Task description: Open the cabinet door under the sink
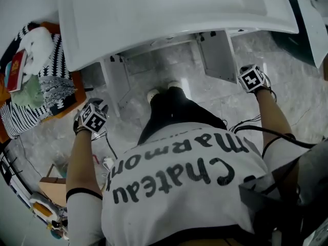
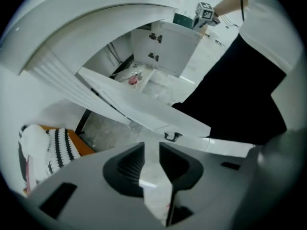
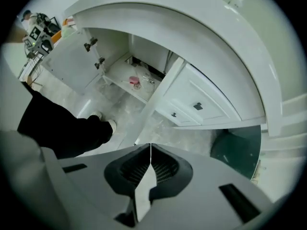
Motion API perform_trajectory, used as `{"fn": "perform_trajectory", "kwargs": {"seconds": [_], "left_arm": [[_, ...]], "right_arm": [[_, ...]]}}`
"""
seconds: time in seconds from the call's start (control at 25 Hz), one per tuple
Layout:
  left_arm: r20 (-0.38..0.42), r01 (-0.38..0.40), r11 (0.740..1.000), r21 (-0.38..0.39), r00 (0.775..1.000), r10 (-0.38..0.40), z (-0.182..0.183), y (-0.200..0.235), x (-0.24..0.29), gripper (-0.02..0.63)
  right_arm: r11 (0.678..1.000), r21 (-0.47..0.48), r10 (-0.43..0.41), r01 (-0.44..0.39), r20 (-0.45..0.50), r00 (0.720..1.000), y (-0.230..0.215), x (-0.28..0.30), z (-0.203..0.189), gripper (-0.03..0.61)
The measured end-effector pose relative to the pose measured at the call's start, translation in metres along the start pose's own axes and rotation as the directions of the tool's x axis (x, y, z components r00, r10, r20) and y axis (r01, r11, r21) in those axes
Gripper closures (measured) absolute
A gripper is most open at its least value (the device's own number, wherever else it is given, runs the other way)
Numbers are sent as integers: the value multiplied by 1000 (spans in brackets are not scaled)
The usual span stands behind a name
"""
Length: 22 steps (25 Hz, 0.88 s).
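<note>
Under the white sink [image 1: 169, 9] the cabinet stands with both doors swung out. In the head view the left door [image 1: 117, 81] and the right door [image 1: 218, 55] flank the open inside [image 1: 164, 63]. My left gripper [image 1: 92, 118] hangs pointing down, out from the left door and apart from it. Its jaws [image 2: 151, 150] stand a narrow gap apart with nothing between them, and the left door [image 2: 144, 109] with its dark handle [image 2: 171, 136] lies beyond. My right gripper [image 1: 252, 78] is just right of the right door. It is shut [image 3: 150, 150] and empty, with the right door's edge [image 3: 153, 99] below it.
A small pink item [image 3: 135, 80] lies on the cabinet floor. Drawers with dark handles [image 3: 197, 106] sit right of the cabinet, and a dark green bin [image 3: 235, 147] stands beyond. A basket of striped cloth [image 1: 36, 81] stands on the left. The person's feet [image 1: 161, 88] are before the opening.
</note>
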<state>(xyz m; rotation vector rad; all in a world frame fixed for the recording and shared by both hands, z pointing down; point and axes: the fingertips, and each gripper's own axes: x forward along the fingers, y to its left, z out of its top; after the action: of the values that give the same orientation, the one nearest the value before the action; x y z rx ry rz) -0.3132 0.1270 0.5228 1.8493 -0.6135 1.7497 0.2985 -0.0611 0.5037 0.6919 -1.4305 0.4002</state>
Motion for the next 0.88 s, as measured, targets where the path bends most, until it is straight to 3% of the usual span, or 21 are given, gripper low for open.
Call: {"fn": "perform_trajectory", "kwargs": {"seconds": [0.04,0.16,0.28,0.36,0.48,0.6,0.72,0.8,0.88], "left_arm": [[13,-13,999,-45,1000,14,-1,4,-3,537],[51,-74,979,-190,995,85,-1,22,-14,540],[148,-88,938,-335,978,145,16,38,-34,541],[233,-74,907,-415,955,185,31,42,-50,549],[295,-40,878,-476,934,202,47,37,-62,549],[329,-49,881,-470,917,226,63,35,-71,549],[400,-40,860,-508,874,277,81,40,-90,549],[454,17,811,-585,836,310,92,41,-104,551],[509,89,756,-648,790,343,106,42,-119,566]], "right_arm": [[999,34,-6,6,3,1000,1,-4,-2,563],[992,124,-15,9,47,999,7,-15,2,563],[973,228,-1,-34,150,989,17,-31,22,563],[966,254,-5,-56,235,972,21,-45,42,563],[952,286,13,-107,314,949,35,-63,65,563],[939,295,48,-176,395,918,50,-78,97,563],[924,303,81,-232,439,895,63,-84,125,563],[903,327,103,-280,466,879,70,-89,136,563],[864,351,139,-360,521,842,77,-100,151,563]]}}
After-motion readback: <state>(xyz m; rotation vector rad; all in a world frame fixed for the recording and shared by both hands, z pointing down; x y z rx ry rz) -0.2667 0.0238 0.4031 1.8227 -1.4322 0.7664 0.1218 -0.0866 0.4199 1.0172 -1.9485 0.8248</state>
